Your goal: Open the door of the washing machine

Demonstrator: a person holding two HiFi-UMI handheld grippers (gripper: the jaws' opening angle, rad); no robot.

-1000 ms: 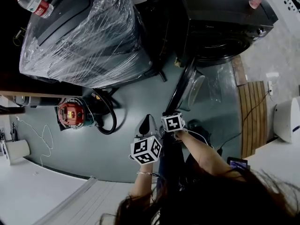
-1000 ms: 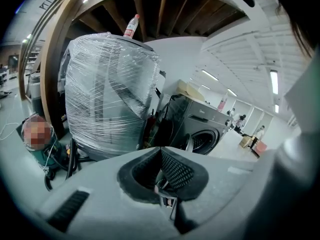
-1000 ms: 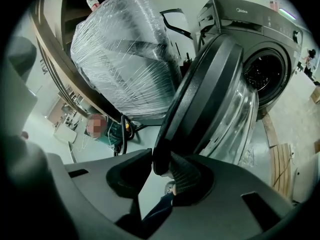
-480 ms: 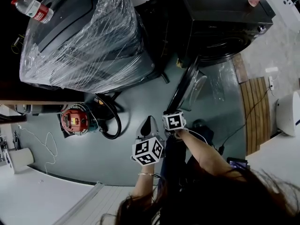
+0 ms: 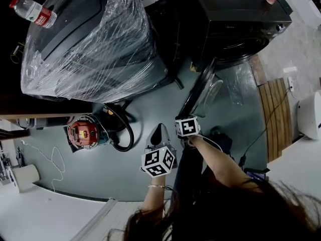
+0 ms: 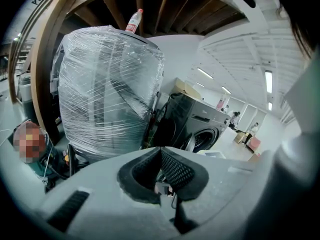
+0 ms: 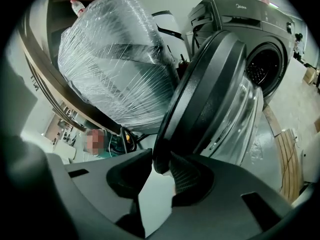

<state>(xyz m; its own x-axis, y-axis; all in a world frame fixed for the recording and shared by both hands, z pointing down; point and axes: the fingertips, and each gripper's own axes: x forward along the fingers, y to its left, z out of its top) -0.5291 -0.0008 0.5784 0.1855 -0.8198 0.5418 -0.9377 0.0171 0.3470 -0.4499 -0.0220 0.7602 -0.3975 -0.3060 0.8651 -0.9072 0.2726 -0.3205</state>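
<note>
The right gripper (image 7: 161, 166) pinches the rim of the open door (image 7: 200, 99) of the washer (image 7: 250, 29), and the left gripper (image 6: 160, 153) is closed tight and empty.

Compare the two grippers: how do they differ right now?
The left gripper is shut on nothing; the right gripper has its fingers closed on the rim of the door. The left gripper hangs clear of the door; the right gripper sits at its edge. Both are hand-held, side by side.
</note>
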